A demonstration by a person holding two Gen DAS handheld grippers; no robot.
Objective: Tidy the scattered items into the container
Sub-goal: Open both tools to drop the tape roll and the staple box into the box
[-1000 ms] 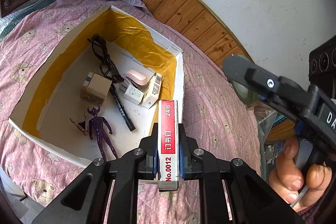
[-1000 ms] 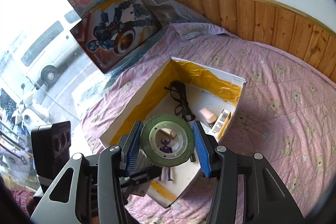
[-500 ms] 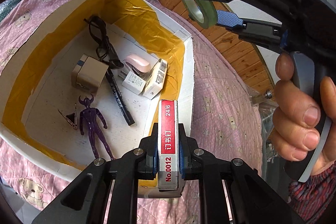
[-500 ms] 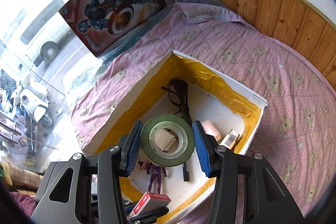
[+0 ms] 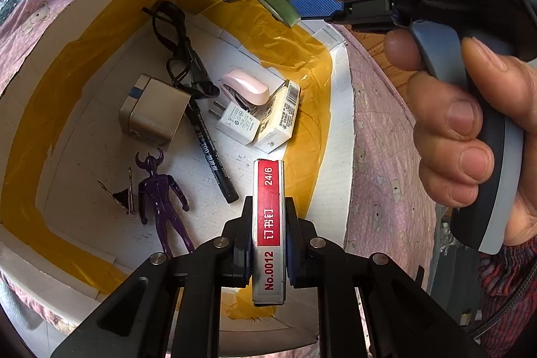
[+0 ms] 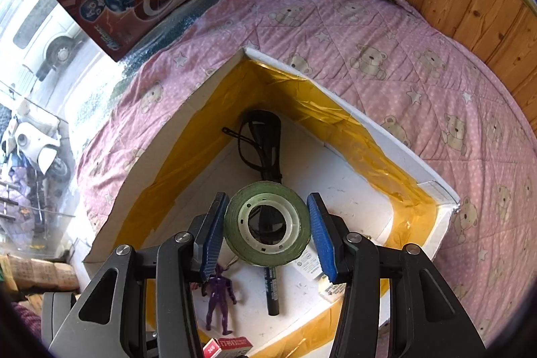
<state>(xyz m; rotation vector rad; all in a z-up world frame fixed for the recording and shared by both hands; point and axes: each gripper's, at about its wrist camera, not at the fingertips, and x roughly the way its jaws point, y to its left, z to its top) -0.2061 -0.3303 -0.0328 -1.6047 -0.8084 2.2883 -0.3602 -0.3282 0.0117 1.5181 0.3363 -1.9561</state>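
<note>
My left gripper (image 5: pixel 269 244) is shut on a red and white staple box (image 5: pixel 269 217), held above the near right corner of the white container (image 5: pixel 339 109) lined with yellow tape. In the right wrist view my right gripper (image 6: pixel 268 227) is shut on a green tape roll (image 6: pixel 267 223), hovering over the container (image 6: pixel 396 153). Seen from the left wrist, the right gripper (image 5: pixel 302 5) with the tape roll (image 5: pixel 278 7) hangs over the container's far corner. The staple box (image 6: pixel 228 345) shows at the bottom edge of the right wrist view.
Inside the container lie a black cable (image 5: pixel 174 42), a tan box (image 5: pixel 154 109), a black marker (image 5: pixel 211 153), a pink stapler (image 5: pixel 245 86), a white charger (image 5: pixel 236 123), a purple figure (image 5: pixel 161 200) and a binder clip (image 5: pixel 122 195). A pink quilt (image 6: pixel 369 32) surrounds it. A person's hand (image 5: pixel 470 130) holds the right gripper.
Both grippers have moved closer over the container. The right gripper with the tape roll has swung in above the far corner, and the left has come lower with the staple box.
</note>
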